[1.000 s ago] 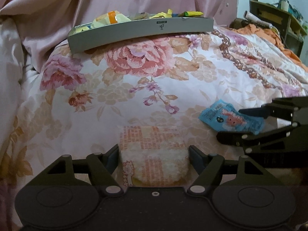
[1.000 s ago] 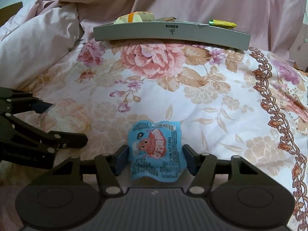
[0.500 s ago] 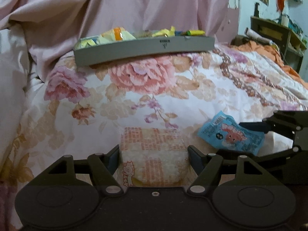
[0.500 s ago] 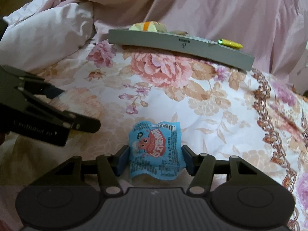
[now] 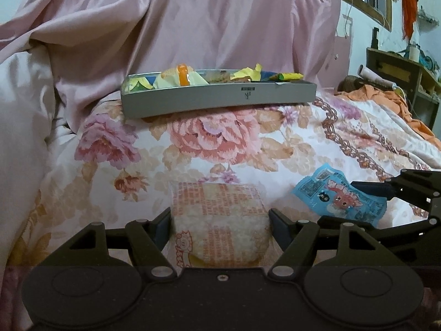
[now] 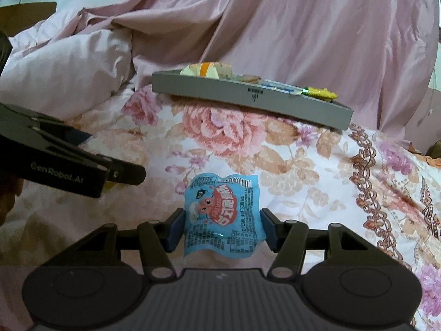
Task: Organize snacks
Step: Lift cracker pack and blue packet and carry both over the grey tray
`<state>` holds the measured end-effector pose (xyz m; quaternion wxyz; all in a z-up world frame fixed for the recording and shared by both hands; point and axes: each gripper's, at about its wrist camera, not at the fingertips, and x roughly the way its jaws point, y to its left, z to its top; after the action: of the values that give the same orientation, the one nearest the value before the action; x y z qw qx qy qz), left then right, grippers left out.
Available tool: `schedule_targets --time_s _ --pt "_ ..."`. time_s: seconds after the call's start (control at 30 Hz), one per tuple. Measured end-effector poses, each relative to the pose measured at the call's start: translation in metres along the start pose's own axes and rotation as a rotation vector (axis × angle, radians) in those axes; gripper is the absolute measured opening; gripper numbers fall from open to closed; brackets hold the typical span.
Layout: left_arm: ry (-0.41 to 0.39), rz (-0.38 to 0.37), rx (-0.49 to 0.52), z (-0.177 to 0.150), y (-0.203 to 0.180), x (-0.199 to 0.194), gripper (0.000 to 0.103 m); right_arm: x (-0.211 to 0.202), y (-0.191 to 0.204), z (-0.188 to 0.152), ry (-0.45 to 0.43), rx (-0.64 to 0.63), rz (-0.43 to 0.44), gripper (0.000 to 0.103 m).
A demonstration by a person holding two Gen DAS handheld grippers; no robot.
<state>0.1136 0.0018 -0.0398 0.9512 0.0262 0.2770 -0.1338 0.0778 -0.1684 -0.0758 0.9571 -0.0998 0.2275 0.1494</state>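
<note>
Both packs have come up off the bed since a second ago. The left tool (image 5: pixel 219 224) clamps the rice cracker (image 5: pixel 219 220); the right tool (image 6: pixel 220 227) clamps the blue pack (image 6: pixel 223 215). The tray (image 5: pixel 217 99) at 12 o'clock is likely next.

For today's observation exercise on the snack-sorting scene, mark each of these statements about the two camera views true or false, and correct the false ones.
1. The left gripper has an orange-printed rice cracker packet between its jaws. True.
2. The right gripper holds a green bottle. False: a blue snack packet sits between its jaws.
3. The grey tray already contains snacks. True.
4. The tray sits on a wooden table. False: it rests on a floral bedspread.
5. The blue packet is inside the tray. False: it is at the right gripper, apart from the tray.
</note>
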Motion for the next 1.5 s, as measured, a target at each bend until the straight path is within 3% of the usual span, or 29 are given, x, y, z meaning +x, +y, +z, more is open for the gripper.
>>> schedule_targets --time_s 0.4,0.77,1.17,1.4,1.5 --pt "-0.041 -0.012 -0.102 0.018 0.014 -0.011 0.074 -0.003 -0.003 0.019 -0.071 -0.012 0.013 0.063" --pt "-0.105 0.002 -0.148 0.046 0.028 -0.019 0.074 -0.014 -0.019 0.056 -0.154 -0.056 0.012 0.063" --pt "-0.209 -0.003 -0.183 0.135 0.042 0.015 0.074 -0.001 -0.066 0.132 -0.151 -0.11 0.052 0.063" --pt "-0.206 -0.039 -0.195 0.196 0.041 0.047 0.074 0.009 -0.104 0.197 -0.028 -0.083 0.048 0.063" --pt "-0.205 -0.043 -0.233 0.214 0.041 0.058 0.074 0.008 -0.112 0.226 -0.042 -0.097 0.003 0.063"
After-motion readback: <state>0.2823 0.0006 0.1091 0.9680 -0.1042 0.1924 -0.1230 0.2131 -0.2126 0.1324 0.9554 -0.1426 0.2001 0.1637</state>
